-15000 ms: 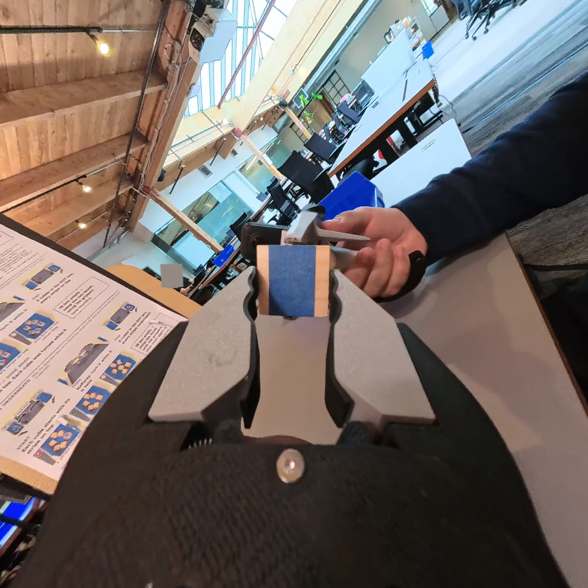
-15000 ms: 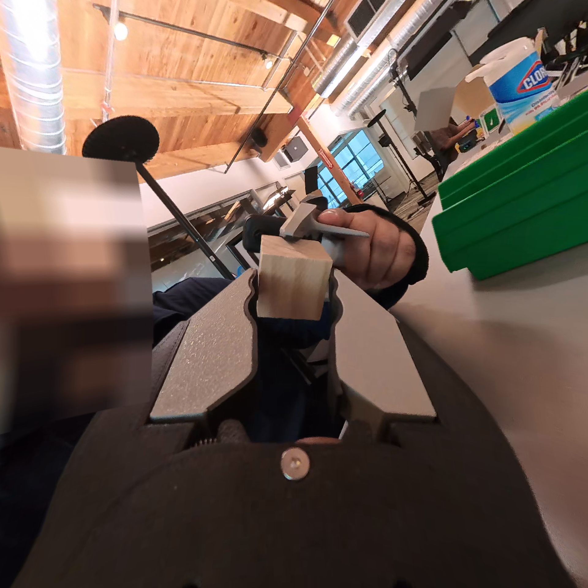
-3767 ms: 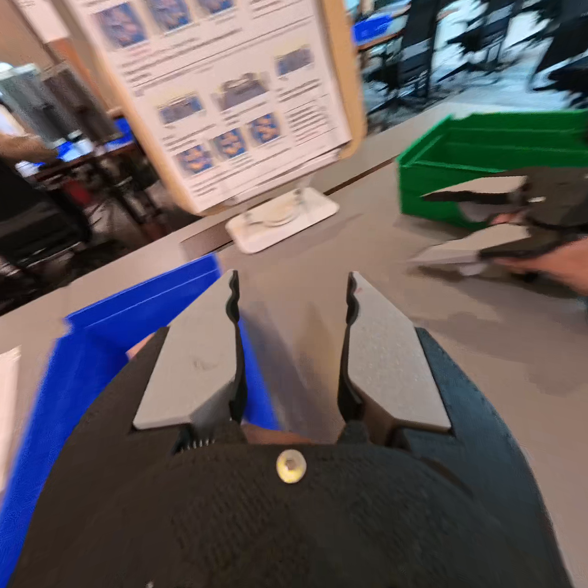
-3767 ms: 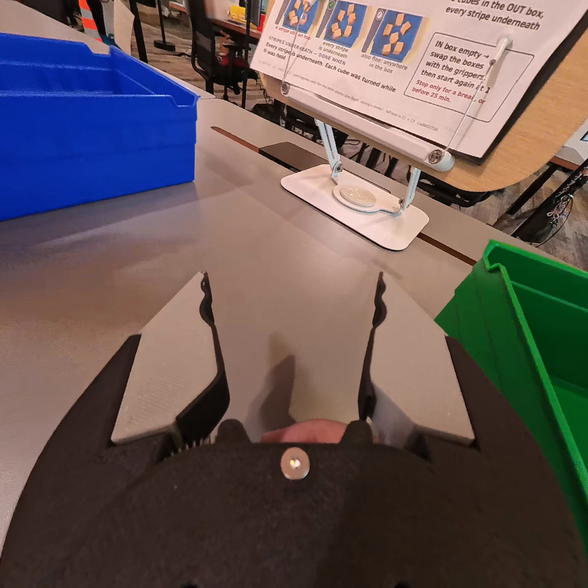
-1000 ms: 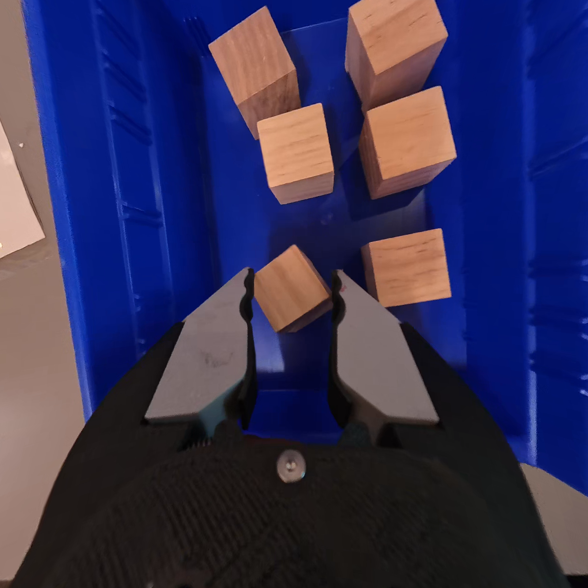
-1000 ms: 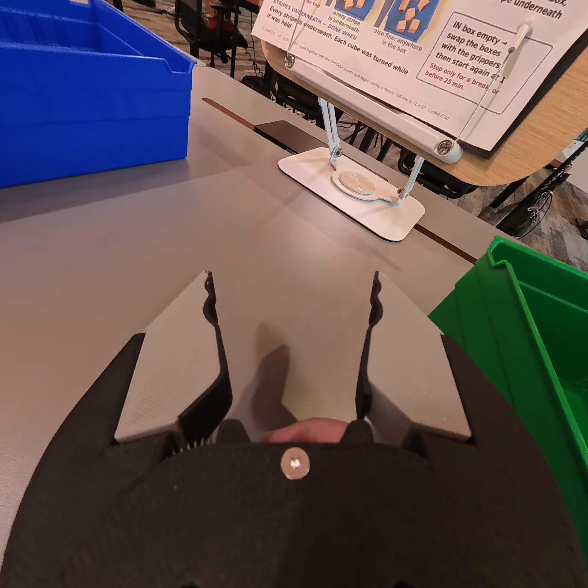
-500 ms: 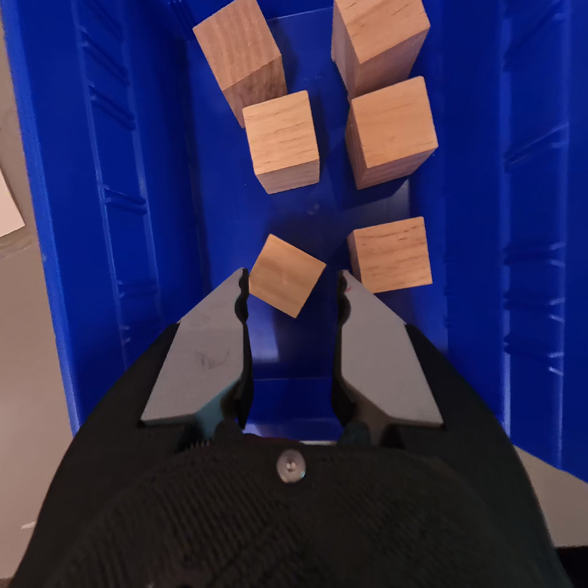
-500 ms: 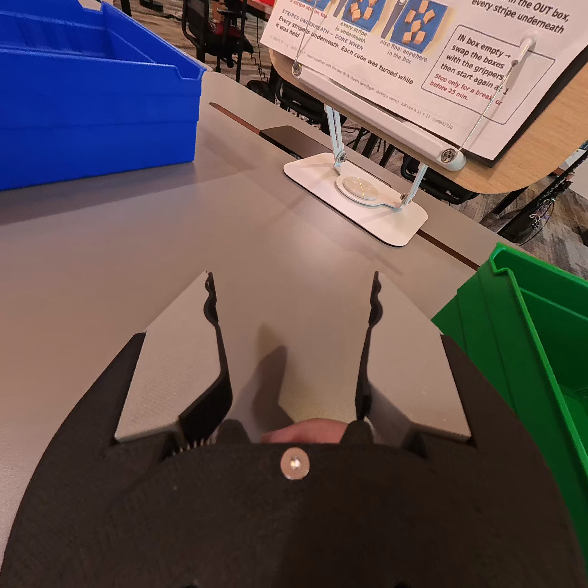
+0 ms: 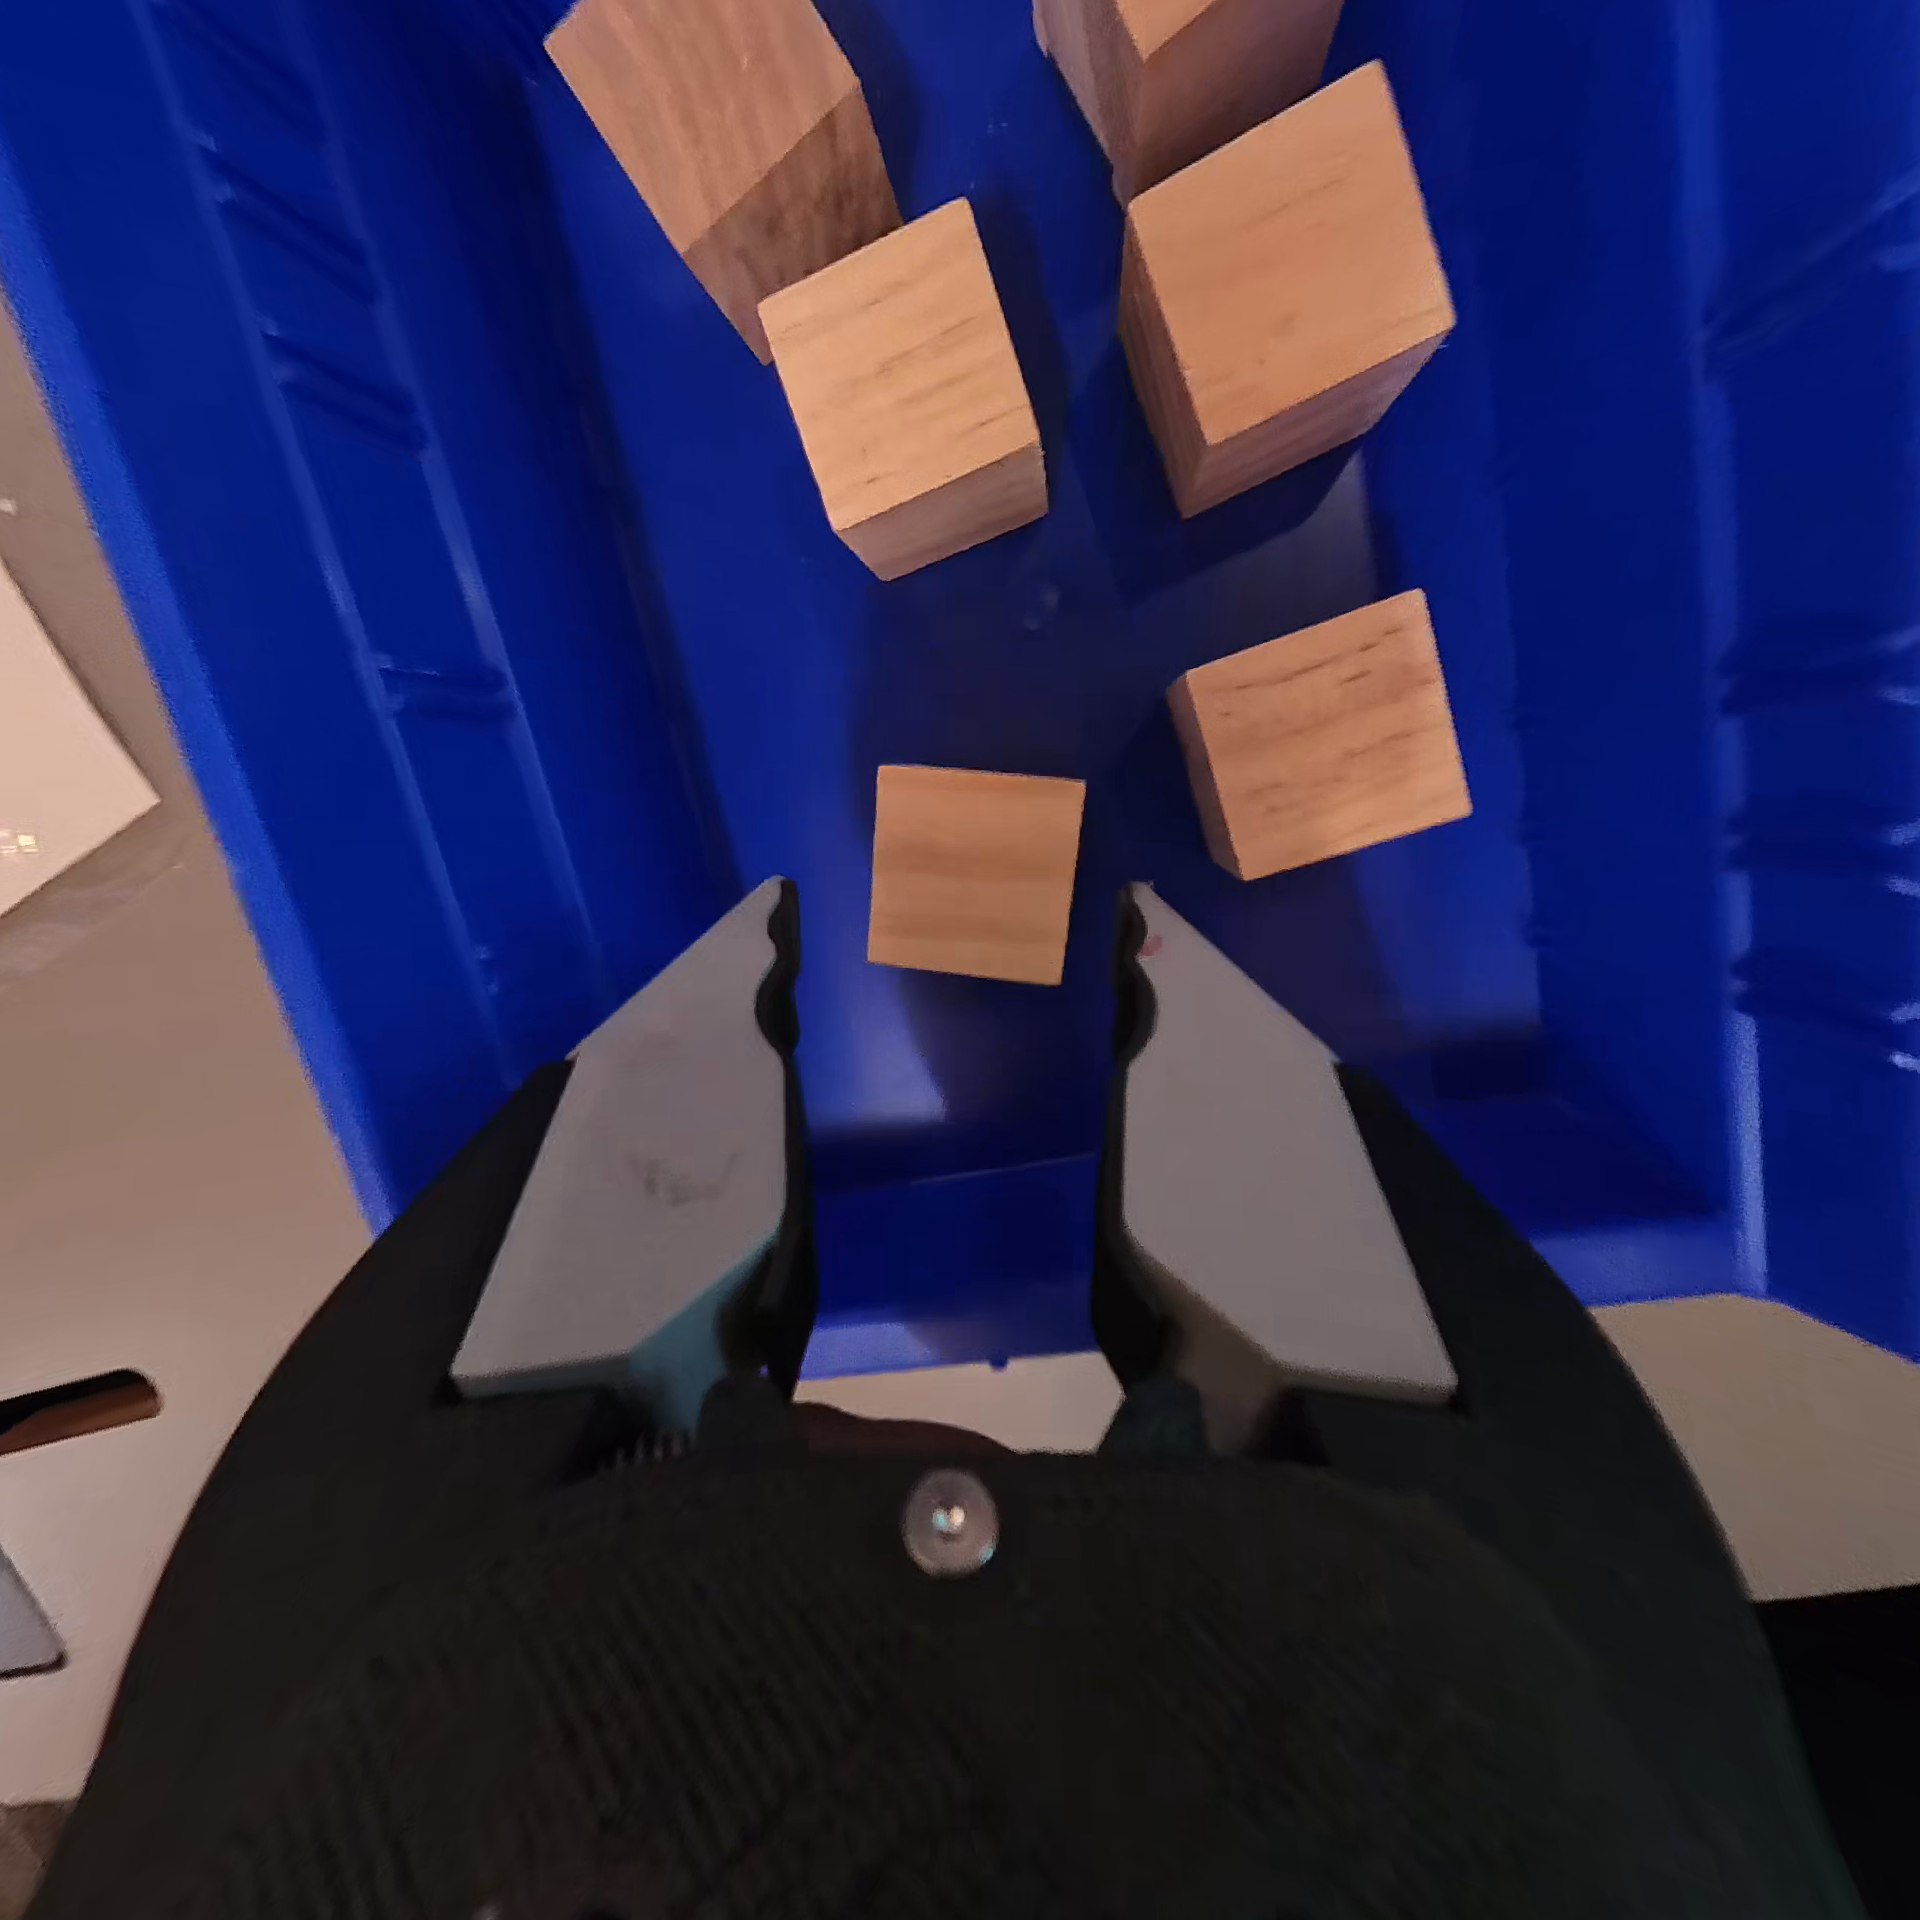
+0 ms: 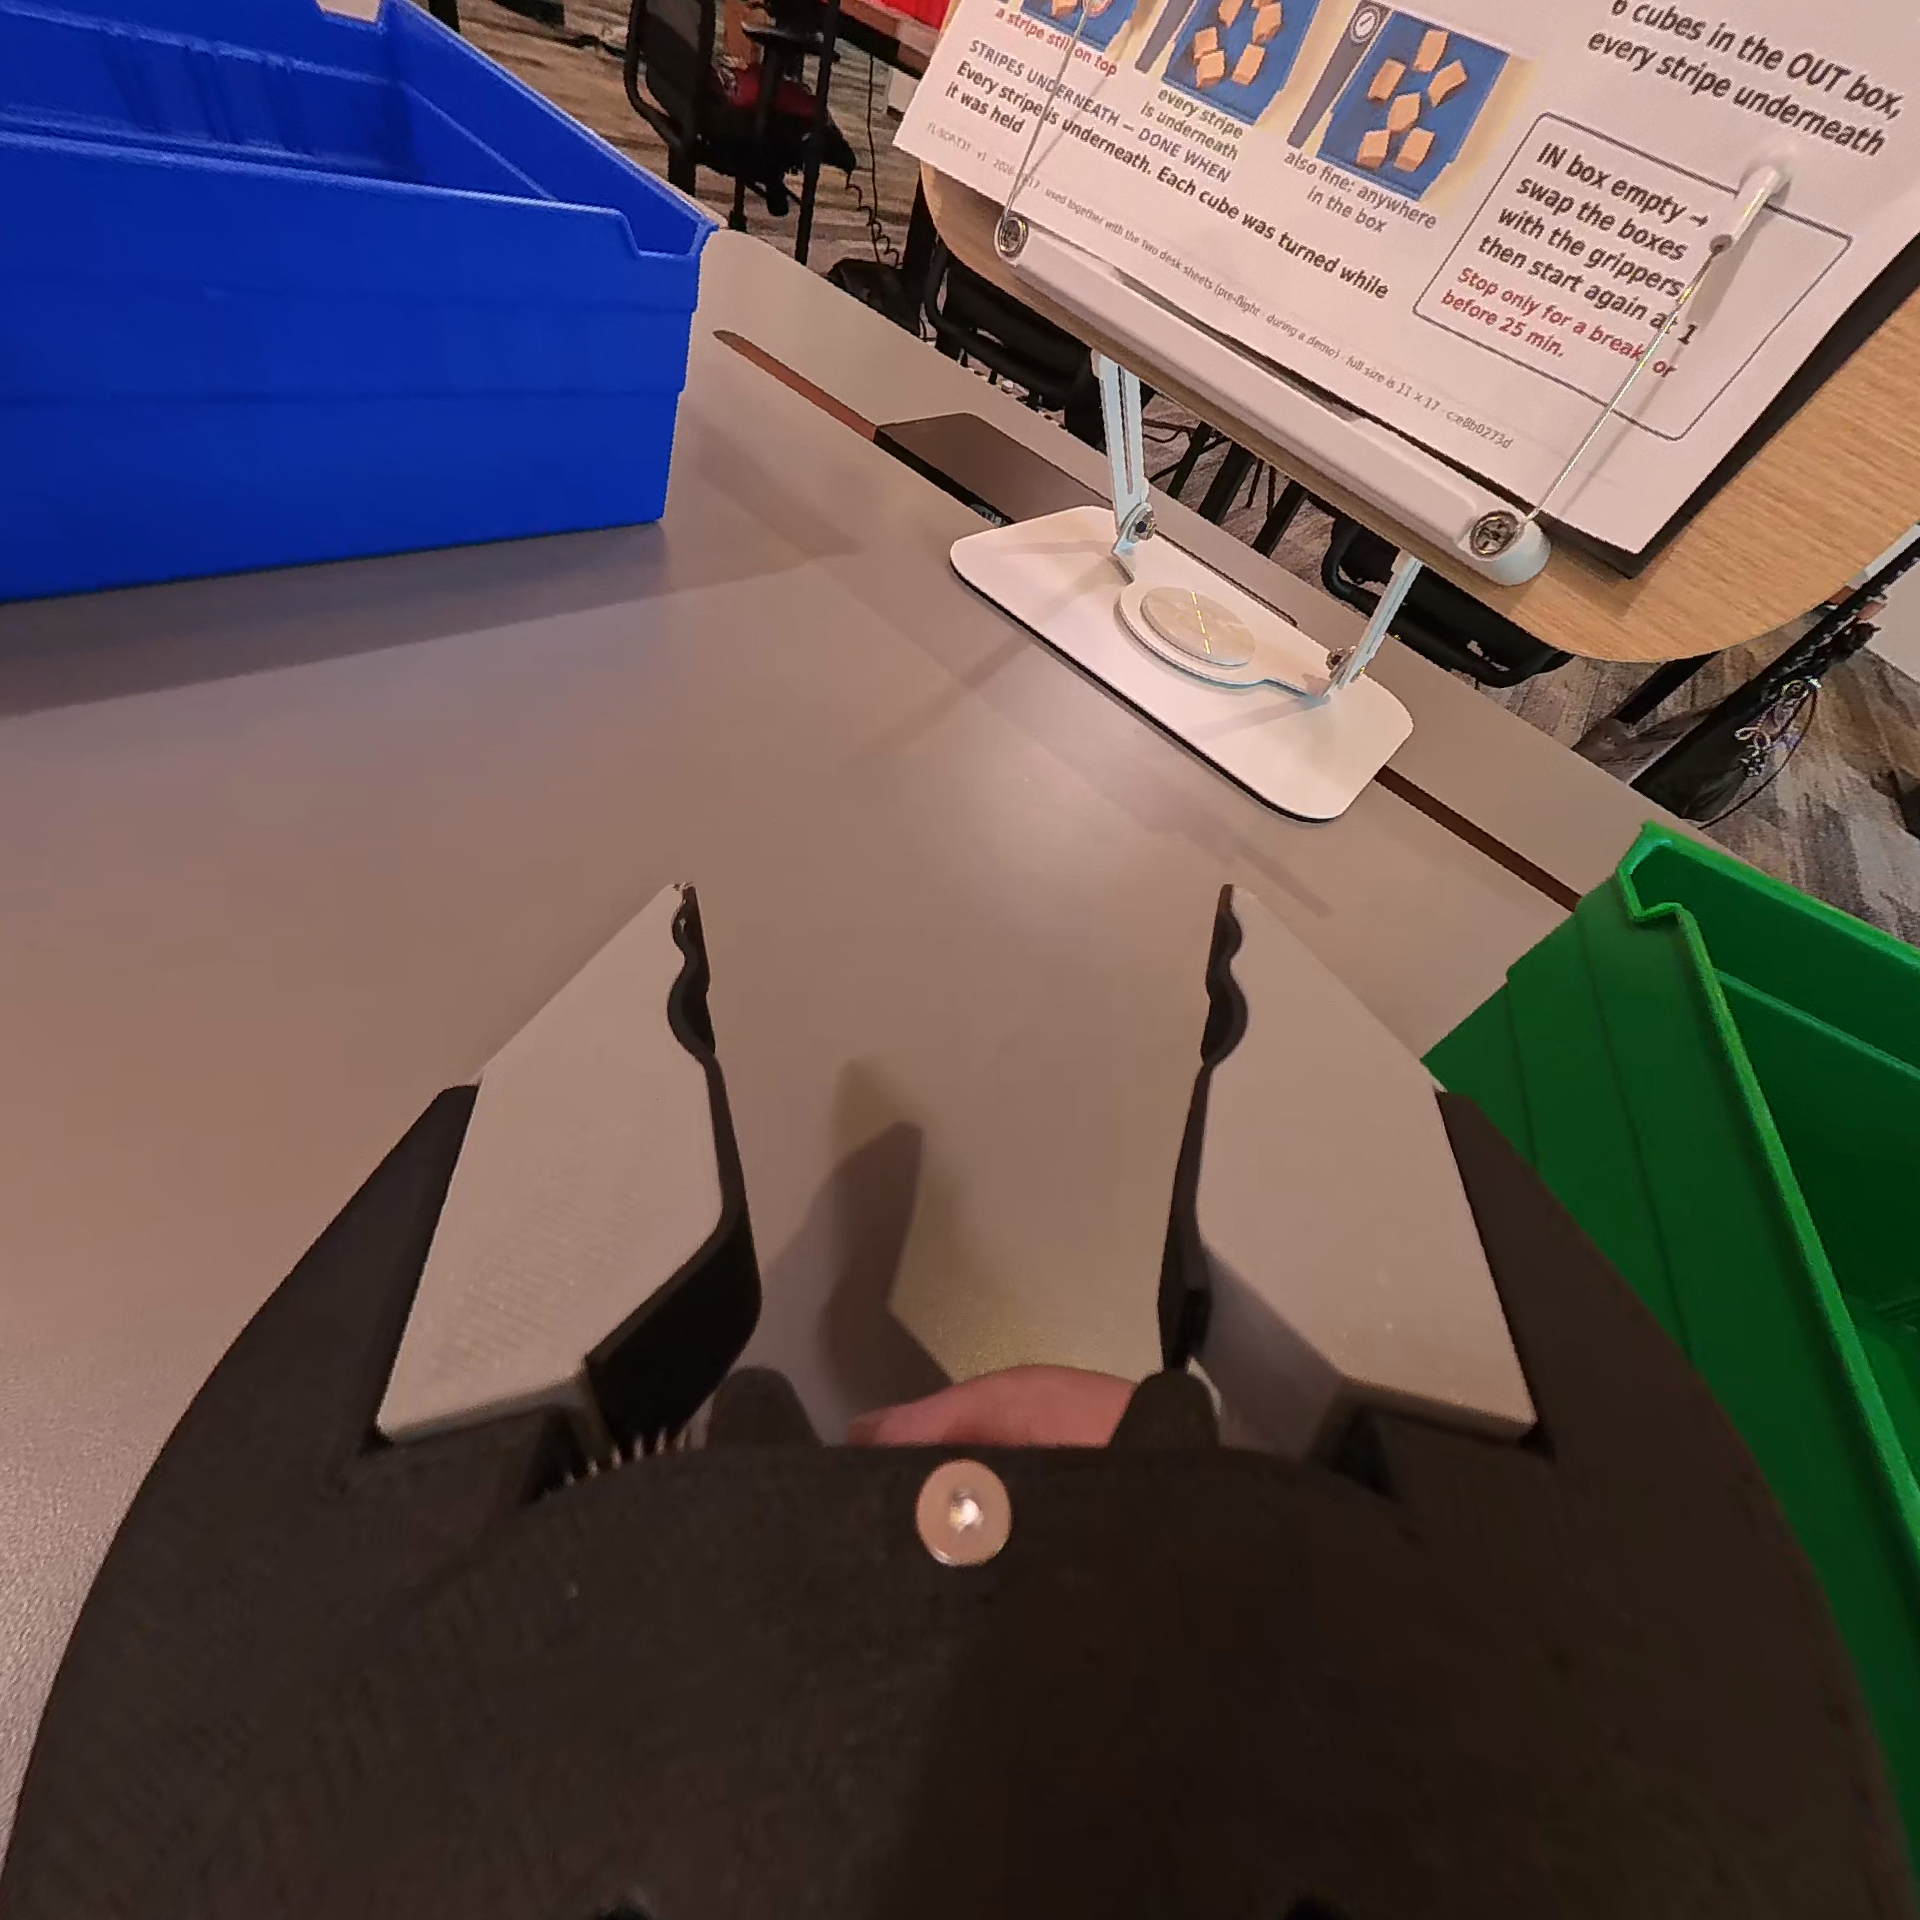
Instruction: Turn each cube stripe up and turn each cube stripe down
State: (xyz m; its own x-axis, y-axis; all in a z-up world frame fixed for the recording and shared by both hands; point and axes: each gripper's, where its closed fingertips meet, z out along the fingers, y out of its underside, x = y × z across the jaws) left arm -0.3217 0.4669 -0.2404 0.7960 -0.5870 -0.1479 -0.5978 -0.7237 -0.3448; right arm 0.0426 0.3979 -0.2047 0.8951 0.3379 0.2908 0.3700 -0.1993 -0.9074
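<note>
left wrist view, item one: my left gripper (image 9: 956,904), released, jaws apart and holding nothing, poised over the blue bin (image 9: 416,644). nearest cube (image 9: 975,875) sits on the bin floor just ahead of the fingertips, between their lines, touching neither. five more cubes farther in: one to its right (image 9: 1317,732), two in the middle row (image 9: 906,384) (image 9: 1283,281), two at the far end (image 9: 727,145) (image 9: 1174,62), the last cut off by the frame edge. every top face in view is plain wood, no stripe showing; i judge the stripes lie underneath.

item two, right wrist view: my right gripper (image 10: 951,904), slack and wide, empty, low over the grey table (image 10: 312,883). green bin (image 10: 1714,1122) at its right, blue bin at far left, instruction sheet on a white stand (image 10: 1195,644) ahead.

risks: the right-hand cube stands near the nearest one, so a finger coming down on that side may clip it and knock both askew. closing off-centre could twist the cube out of square. the bin's near wall and ribbed sides crowd any low approach.
</note>
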